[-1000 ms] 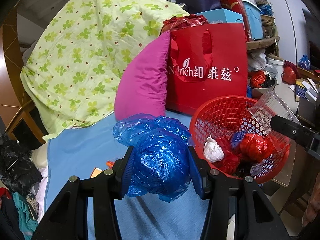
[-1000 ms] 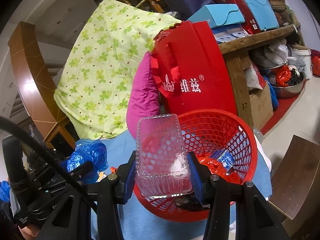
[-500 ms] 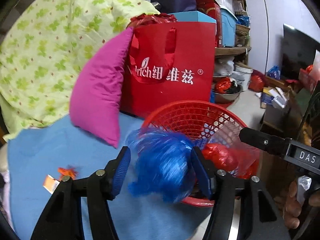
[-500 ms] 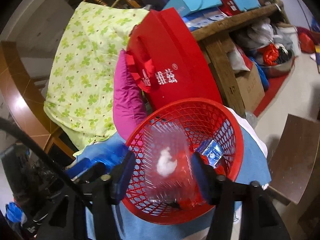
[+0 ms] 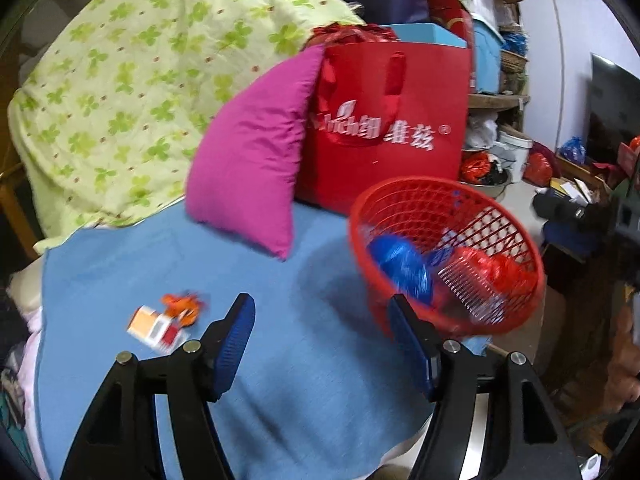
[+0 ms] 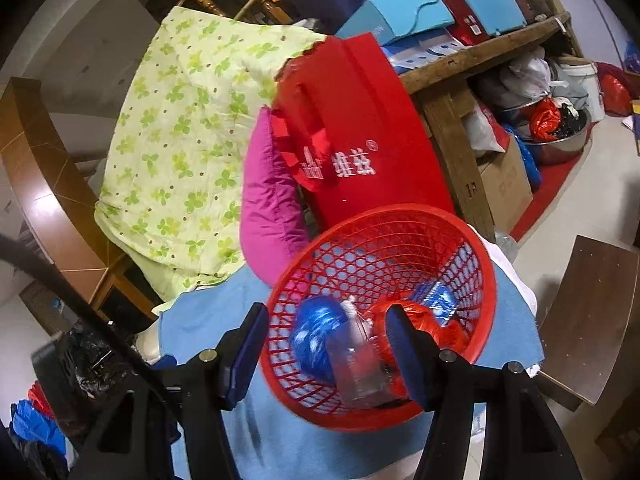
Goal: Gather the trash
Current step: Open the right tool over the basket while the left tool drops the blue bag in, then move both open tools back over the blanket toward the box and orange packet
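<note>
A red mesh basket (image 5: 404, 188) (image 6: 476, 240) stands on the blue sheet. Inside lie a crumpled blue plastic bag (image 5: 400, 266) (image 6: 316, 334), a clear plastic container (image 5: 470, 290) (image 6: 360, 380) and red plastic trash (image 5: 496, 270) (image 6: 440, 330). My left gripper (image 5: 324, 344) is open and empty, just left of the basket. My right gripper (image 6: 324, 346) is open and empty over the basket's near rim. An orange-and-white carton (image 5: 154, 326) and an orange scrap (image 5: 182, 306) lie on the sheet left of my left gripper.
A magenta pillow (image 5: 256, 168) and a red shopping bag (image 5: 384, 120) stand behind the basket, beside a green clover quilt (image 5: 132, 92). A wooden shelf (image 6: 472, 64) with boxes is at the right. The sheet's edge (image 6: 524, 312) drops to the floor.
Both grippers opened. The blue bag left my left gripper and the clear container left my right gripper; both now lie in the basket. My left gripper drew back left.
</note>
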A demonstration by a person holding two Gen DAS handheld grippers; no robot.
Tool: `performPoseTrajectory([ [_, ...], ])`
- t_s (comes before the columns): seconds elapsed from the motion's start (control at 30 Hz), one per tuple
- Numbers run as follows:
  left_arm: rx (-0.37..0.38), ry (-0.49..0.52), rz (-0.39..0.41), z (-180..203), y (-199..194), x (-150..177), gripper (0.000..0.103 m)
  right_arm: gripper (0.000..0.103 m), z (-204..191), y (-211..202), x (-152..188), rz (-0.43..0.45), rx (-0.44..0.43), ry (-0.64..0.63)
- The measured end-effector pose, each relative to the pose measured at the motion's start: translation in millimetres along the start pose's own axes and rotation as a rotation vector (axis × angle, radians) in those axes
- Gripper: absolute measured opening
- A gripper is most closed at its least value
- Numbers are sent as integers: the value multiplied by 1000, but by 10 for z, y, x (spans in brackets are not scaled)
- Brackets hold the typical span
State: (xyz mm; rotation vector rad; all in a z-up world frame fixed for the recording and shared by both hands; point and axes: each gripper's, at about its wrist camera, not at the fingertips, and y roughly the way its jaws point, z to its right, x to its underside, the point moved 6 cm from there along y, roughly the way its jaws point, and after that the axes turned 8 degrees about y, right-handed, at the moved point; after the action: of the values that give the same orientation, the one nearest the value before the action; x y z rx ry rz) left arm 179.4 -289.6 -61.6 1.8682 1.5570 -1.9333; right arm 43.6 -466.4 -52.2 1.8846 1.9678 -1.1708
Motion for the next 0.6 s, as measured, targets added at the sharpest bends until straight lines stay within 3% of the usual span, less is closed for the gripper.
performPoseTrajectory([
  [0.33,-152,-99,26,-562,-592,264,70,65,-544,-316,117,22,-57,-85],
  [0.6,-219,-164,69,-790,-1072,354,71,65,-927,-669,200,54,-103,-153],
])
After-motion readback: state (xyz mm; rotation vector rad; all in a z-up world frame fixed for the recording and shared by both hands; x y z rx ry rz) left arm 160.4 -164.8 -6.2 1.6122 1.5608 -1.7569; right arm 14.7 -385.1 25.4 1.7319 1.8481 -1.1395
